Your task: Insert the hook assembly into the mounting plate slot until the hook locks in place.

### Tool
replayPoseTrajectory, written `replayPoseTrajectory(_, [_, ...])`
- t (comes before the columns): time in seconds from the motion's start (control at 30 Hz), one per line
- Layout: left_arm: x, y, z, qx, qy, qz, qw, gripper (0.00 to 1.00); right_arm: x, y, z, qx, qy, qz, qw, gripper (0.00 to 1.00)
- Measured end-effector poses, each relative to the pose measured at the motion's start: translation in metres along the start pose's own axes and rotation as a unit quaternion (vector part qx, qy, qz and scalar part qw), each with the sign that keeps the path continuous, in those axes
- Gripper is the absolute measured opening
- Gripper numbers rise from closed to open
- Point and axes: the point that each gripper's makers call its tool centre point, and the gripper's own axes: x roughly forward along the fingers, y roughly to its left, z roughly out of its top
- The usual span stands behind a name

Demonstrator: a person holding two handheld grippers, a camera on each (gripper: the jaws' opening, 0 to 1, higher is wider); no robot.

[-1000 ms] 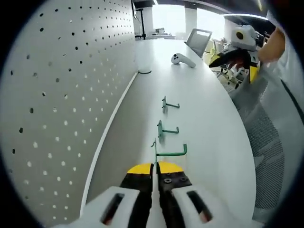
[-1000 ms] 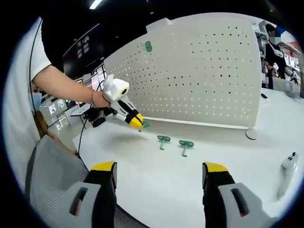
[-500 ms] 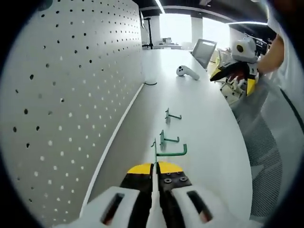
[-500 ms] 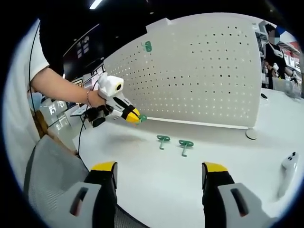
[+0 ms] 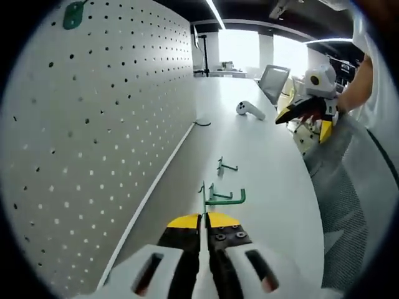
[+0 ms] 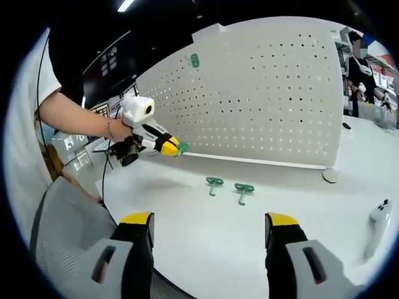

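Two hooks (image 6: 227, 185) on table (image 6: 299, 230) — before pegboard (image 6: 268, 93).

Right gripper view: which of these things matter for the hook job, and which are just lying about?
Job:
- green hook clamped in the left gripper
- pegboard, one green hook already mounted near its top
- two spare green hooks on the table
- right gripper, open

Lying about:
- white controller
- mesh chair

No legible text, labels, brands or numbers in either view. Dark wall screen (image 6: 110, 61) in right gripper view carries bright panels, too small to read.
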Motion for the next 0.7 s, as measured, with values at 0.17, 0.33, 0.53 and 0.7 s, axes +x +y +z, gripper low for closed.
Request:
replayPoseTrajectory(0.17, [-0.006,-0.003,0.006,-0.008,-0.015,0.009,0.9998,0.03,0.0,-0.001,0.0,0.001,-0.001,-0.001,1.0,0.7])
replayPoseTrajectory(0.33, [-0.009,-0.008,0.008,-0.01,-0.027,0.016,0.9994,0.03,0.0,-0.001,0.0,0.001,-0.002,-0.001,1.0,0.7])
replayPoseTrajectory(0.53, [-0.015,-0.009,0.014,-0.015,-0.042,0.025,0.9987,0.03,0.0,0.0,-0.001,0.0,0.0,0.002,1.0,0.7])
replayPoseTrajectory(0.7, [-0.025,-0.011,0.026,-0.015,-0.069,0.035,0.9969,0.03,0.0,0.0,0.0,0.0,-0.001,0.002,1.0,0.7])
